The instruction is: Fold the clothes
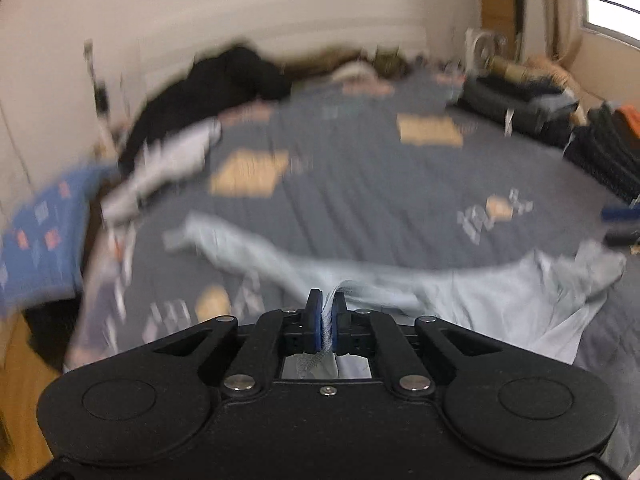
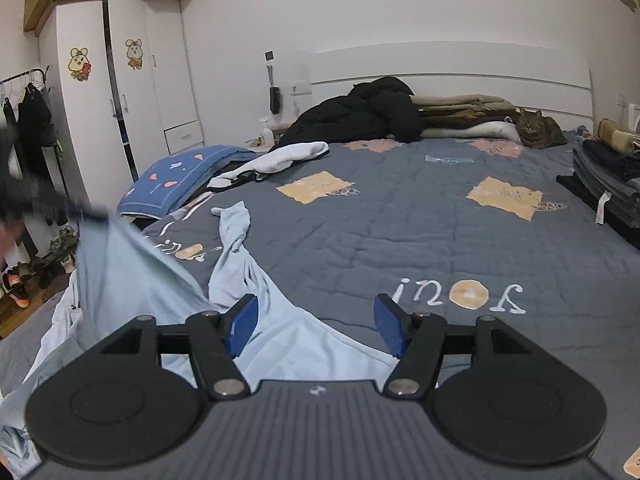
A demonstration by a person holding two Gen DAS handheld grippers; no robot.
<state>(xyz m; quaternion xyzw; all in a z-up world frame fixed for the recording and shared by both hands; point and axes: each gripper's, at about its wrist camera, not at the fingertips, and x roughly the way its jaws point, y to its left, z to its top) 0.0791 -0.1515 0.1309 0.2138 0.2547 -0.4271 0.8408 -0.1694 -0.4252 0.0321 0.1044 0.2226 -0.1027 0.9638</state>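
Observation:
A pale blue long-sleeved garment [image 1: 500,296] lies crumpled across the near part of the bed; the left wrist view is blurred by motion. My left gripper [image 1: 326,300] is shut on a bunched edge of that garment, cloth pinched between its blue pads. In the right wrist view the same pale blue garment [image 2: 256,304] spreads under and left of my right gripper [image 2: 316,316], which stands open just above the cloth with nothing between its fingers. One sleeve [image 2: 234,224] trails toward the bed's middle. A blurred dark shape [image 2: 24,200] lifts the cloth at far left.
The grey patterned quilt [image 2: 420,236] covers the bed. A black coat [image 2: 360,116], a white garment [image 2: 280,160] and a blue folded blanket [image 2: 180,176] lie at the left and back. A cat [image 2: 534,128] rests by the headboard. Folded dark clothes [image 2: 608,176] are stacked at right.

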